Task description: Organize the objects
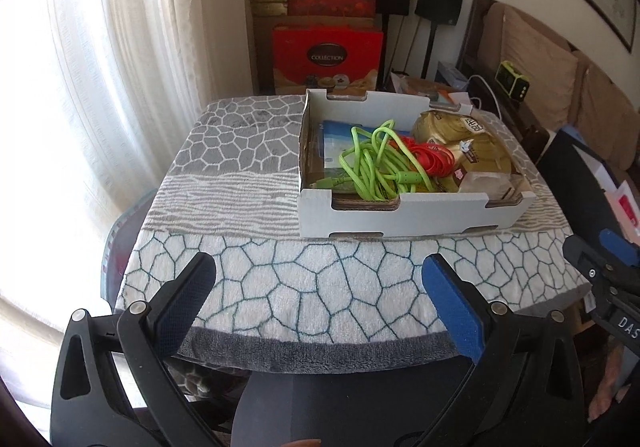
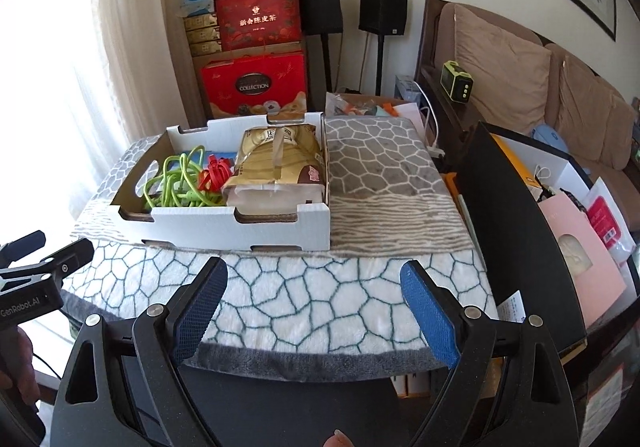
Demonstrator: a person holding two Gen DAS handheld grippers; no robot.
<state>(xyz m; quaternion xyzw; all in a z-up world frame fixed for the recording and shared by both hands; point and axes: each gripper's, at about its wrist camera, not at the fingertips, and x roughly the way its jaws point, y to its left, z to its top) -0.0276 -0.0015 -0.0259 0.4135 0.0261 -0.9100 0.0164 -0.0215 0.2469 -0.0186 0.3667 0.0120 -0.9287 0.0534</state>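
Nearest the lens, the left gripper (image 1: pixel 320 279) and the right gripper (image 2: pixel 314 287) both hang wide apart, holding nothing, over the towel's (image 1: pixel 280 287) near edge. Beyond them the white cardboard tray (image 1: pixel 400 217) sits on the table, already packed, probably to keep loose items together: a green cable (image 1: pixel 372 163) tangled beside a red cable (image 1: pixel 432 161), a gold snack bag (image 2: pixel 280 159) at the right. A blue booklet (image 1: pixel 336 139) lies half buried underneath. What remains to sort is unclear.
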